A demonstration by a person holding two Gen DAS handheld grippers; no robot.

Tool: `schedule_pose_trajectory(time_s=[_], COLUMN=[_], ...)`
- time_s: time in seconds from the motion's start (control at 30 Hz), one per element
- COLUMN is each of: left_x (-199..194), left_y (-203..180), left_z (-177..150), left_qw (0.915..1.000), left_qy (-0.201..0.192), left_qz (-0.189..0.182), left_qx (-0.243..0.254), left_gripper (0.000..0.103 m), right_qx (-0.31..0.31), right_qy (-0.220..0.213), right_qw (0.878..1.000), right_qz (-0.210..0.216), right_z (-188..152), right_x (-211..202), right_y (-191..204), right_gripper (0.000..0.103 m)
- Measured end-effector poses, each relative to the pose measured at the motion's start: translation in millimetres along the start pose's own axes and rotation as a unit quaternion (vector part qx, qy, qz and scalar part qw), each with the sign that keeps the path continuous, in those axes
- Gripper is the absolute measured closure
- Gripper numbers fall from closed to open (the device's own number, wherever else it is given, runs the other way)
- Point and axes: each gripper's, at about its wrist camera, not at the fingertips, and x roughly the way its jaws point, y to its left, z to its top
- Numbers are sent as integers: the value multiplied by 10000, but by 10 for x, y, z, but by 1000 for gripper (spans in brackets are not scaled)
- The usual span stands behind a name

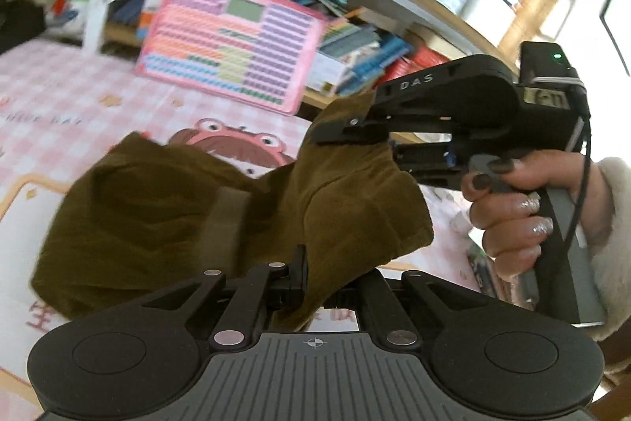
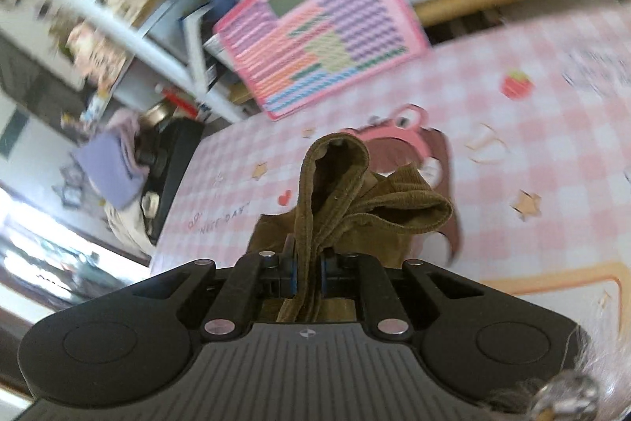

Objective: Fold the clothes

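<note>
An olive-brown corduroy garment hangs pinched between two hand-held grippers above a pink checked surface. The left hand-held gripper is clamped on a lower edge of the cloth at about 6 o'clock in its own view. The right hand-held gripper, seen there at 2 o'clock and held by a person's hand in a fluffy sleeve, is closed on a bunched fold higher up. In the right wrist view its jaws grip several gathered layers, with a loop of fabric standing up ahead of them. Much of the garment droops toward 9 o'clock and seems to rest on the surface.

The risks, as I judge them: the right grip holds a thick, uneven bunch, so layers could slip out unevenly and spoil the fold line. The trailing cloth could drag and crumple. A pink keyboard toy leans at 12 o'clock, near enough that a wide sweep might knock it.
</note>
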Motion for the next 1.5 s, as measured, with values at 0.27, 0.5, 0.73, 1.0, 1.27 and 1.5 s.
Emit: schedule_pose_trajectory(time_s=[0.27, 0.5, 0.73, 1.0, 1.27, 1.5], left_x=[-206, -403, -239, 519, 555, 557], left_y=[851, 1496, 1794, 1625, 1826, 2009], left_z=[64, 55, 375, 634, 568, 657], left_qw=[9981, 9950, 9959, 9901, 9900, 9905], left_qy=[588, 992, 545, 1062, 1129, 913], left_qz=[2, -28, -589, -919, -852, -993], left_qx=[-199, -132, -421, 10, 9, -281], left_gripper=[82, 53, 53, 89, 90, 71], right_qx=[-586, 37, 132, 393, 290, 186], right_qy=[98, -136, -852, -774, -766, -639], right_qw=[9976, 9994, 9914, 9722, 9717, 9721], right_qz=[-347, 316, -981, -2173, -2217, -2250], right_z=[-118, -235, -423, -1033, -1167, -1225], right_x=[563, 997, 590, 476, 631, 792], right_y=[821, 1003, 855, 568, 662, 646], right_gripper=[89, 58, 50, 50, 51, 48])
